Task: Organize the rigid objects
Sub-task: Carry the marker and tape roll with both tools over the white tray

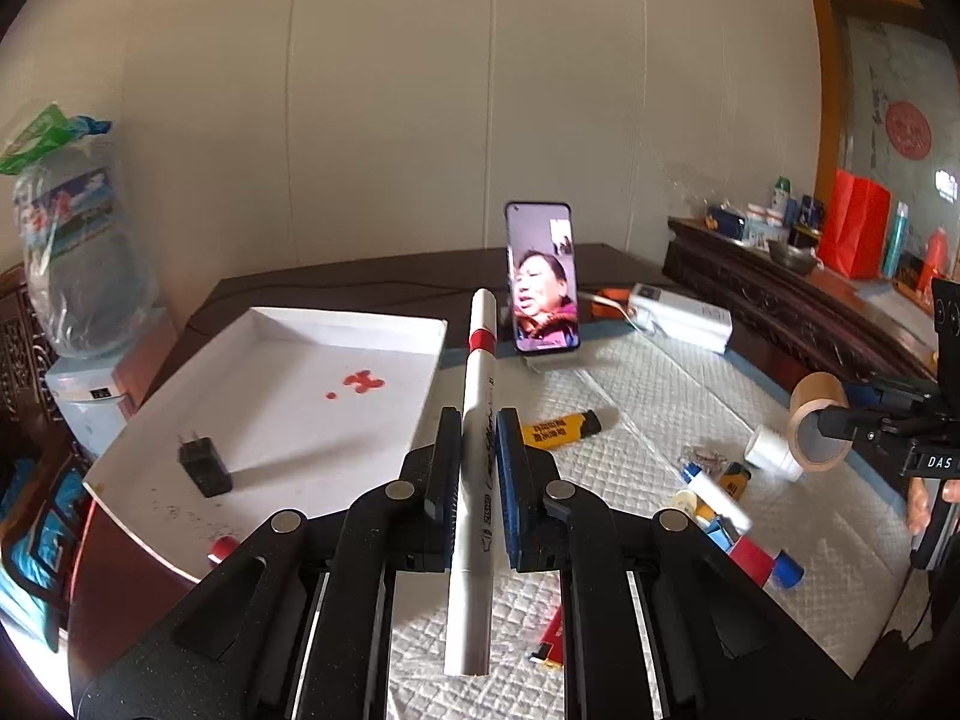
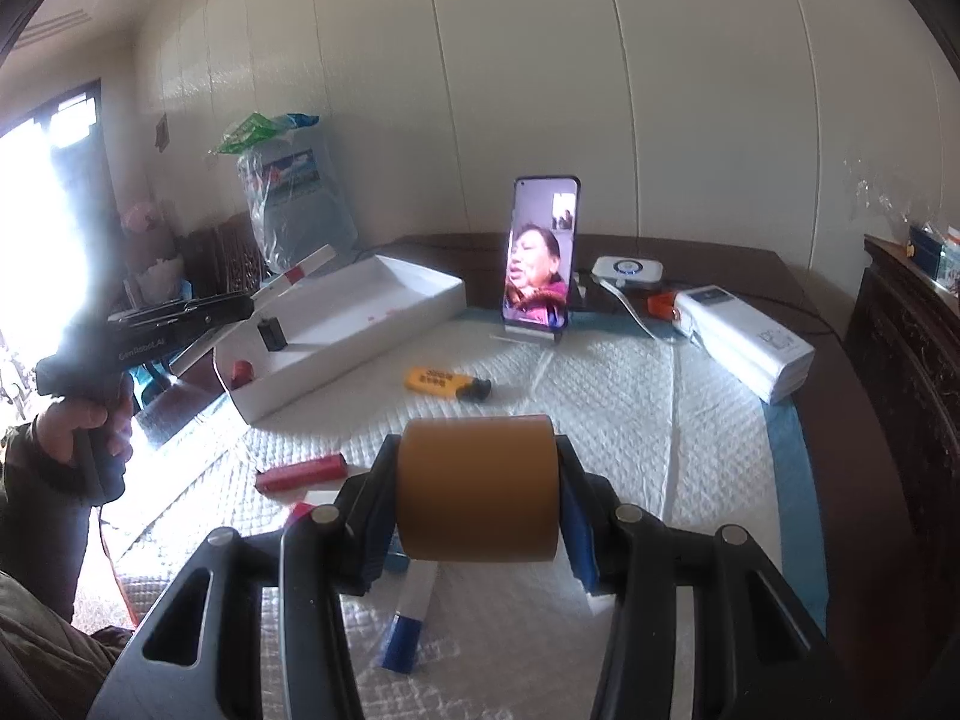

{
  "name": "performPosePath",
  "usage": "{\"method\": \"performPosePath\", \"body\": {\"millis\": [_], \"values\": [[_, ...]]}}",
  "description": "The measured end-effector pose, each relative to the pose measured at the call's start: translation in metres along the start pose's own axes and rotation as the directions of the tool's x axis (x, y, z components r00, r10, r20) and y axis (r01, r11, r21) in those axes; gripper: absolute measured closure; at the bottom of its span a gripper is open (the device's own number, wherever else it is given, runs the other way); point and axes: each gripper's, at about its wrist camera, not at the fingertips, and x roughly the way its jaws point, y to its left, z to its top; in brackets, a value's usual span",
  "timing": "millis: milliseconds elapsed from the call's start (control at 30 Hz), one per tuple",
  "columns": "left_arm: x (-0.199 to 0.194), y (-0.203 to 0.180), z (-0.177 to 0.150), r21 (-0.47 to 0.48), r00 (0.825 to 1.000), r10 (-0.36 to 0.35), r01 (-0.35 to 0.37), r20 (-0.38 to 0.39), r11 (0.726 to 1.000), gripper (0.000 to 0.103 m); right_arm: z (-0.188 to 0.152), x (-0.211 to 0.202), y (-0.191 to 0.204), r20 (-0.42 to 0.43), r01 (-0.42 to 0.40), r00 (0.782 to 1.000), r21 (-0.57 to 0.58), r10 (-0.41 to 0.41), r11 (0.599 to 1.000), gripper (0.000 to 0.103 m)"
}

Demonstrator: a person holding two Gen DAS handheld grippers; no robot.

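My left gripper is shut on a white marker pen with a red band, held in the air beside the white tray; it also shows in the right wrist view. The tray holds a black charger plug and a small red cap. My right gripper is shut on a brown tape roll, held above the white quilted mat; the roll also shows in the left wrist view.
A phone stands on a stand at the back. On the mat lie a yellow lighter, a red tube, a blue-capped stick and several small items. A white power bank lies right.
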Motion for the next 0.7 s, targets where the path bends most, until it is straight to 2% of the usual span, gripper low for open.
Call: {"method": "performPosePath", "body": {"millis": [333, 700], "values": [[-0.030, 0.031, -0.003, -0.073, 0.995, 0.083, -0.079, 0.052, 0.994, 0.092, 0.028, -0.004, 0.017, 0.037, -0.037, 0.999, 0.004, 0.037, 0.999, 0.056], [-0.063, 0.077, 0.007, -0.121, 0.972, 0.208, -0.195, 0.109, 0.973, 0.092, 0.085, -0.002, 0.050, 0.075, -0.137, 0.988, -0.024, 0.138, 0.990, 0.056]]}}
